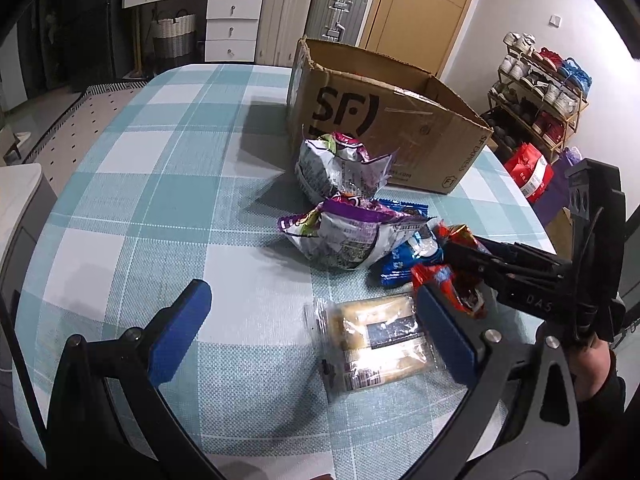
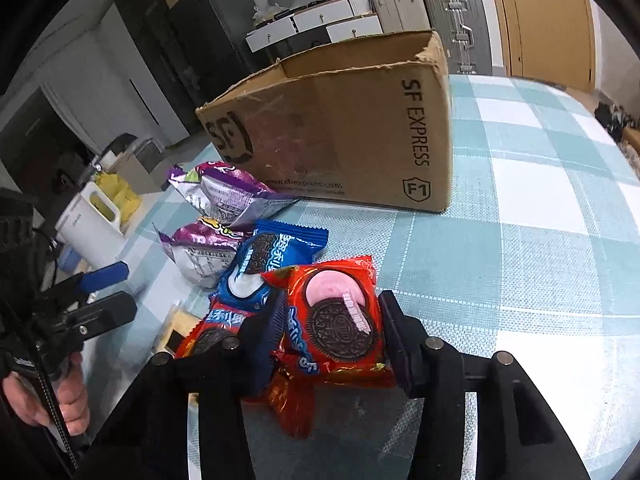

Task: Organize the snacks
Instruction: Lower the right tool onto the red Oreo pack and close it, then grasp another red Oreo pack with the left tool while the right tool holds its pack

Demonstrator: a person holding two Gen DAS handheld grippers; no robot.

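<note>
An open SF cardboard box point(image 1: 396, 128) point(image 2: 340, 128) stands on the checked table point(image 1: 160, 184). In front lie two purple snack bags point(image 1: 340, 164) point(image 1: 344, 236), a blue Oreo pack point(image 2: 272, 256) and a clear-wrapped cake pack point(image 1: 380, 344). My right gripper point(image 2: 330, 336) is shut on a red Oreo pack point(image 2: 340, 320), held by its sides; another red pack point(image 2: 208, 336) lies beside it. My left gripper point(image 1: 312, 324) is open above the table, its right finger over the cake pack. The right gripper shows in the left wrist view point(image 1: 500, 264) on the red pack point(image 1: 452, 280).
The table edge curves at the right, with a shoe rack point(image 1: 540, 92) and a red bag point(image 1: 528, 168) beyond. Drawers point(image 1: 232, 28) and suitcases point(image 1: 312, 12) stand at the back. A white container point(image 2: 88, 220) sits off the table's left in the right wrist view.
</note>
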